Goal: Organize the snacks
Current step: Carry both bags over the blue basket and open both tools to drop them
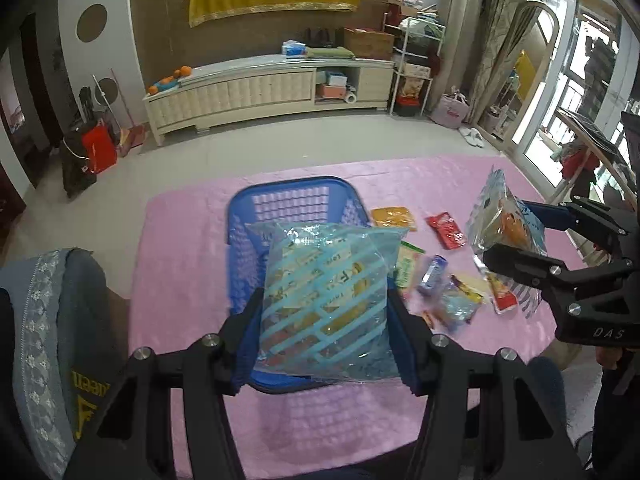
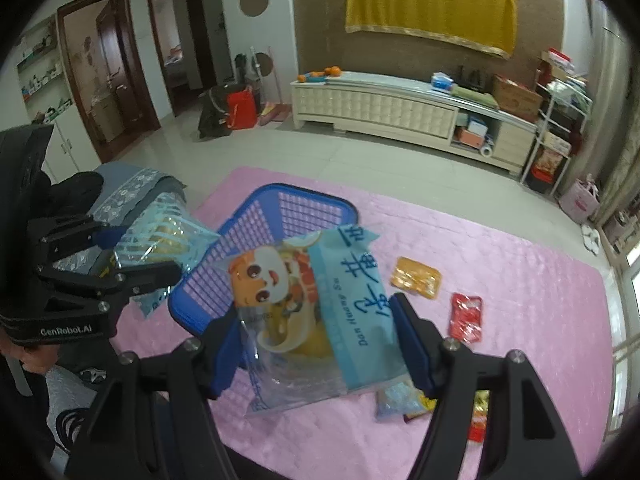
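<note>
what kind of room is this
Most likely a home living room. A long low cream TV-style cabinet stands by the far wall with a yellow cloth hanging above it, doorways open to other rooms, and slippers sit on the tiled floor.

1 blue basket (image 1: pixel 294 196), 2 large snack bags (image 1: pixel 326 300) held, 1 orange packet (image 1: pixel 394 217), 1 red packet (image 1: pixel 446 230).

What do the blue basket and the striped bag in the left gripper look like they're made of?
Basket: rigid moulded plastic by the look, with lattice walls and a smooth rim. Striped bag: thin glossy clear plastic film; it crinkles, glints and shows its contents.
</note>
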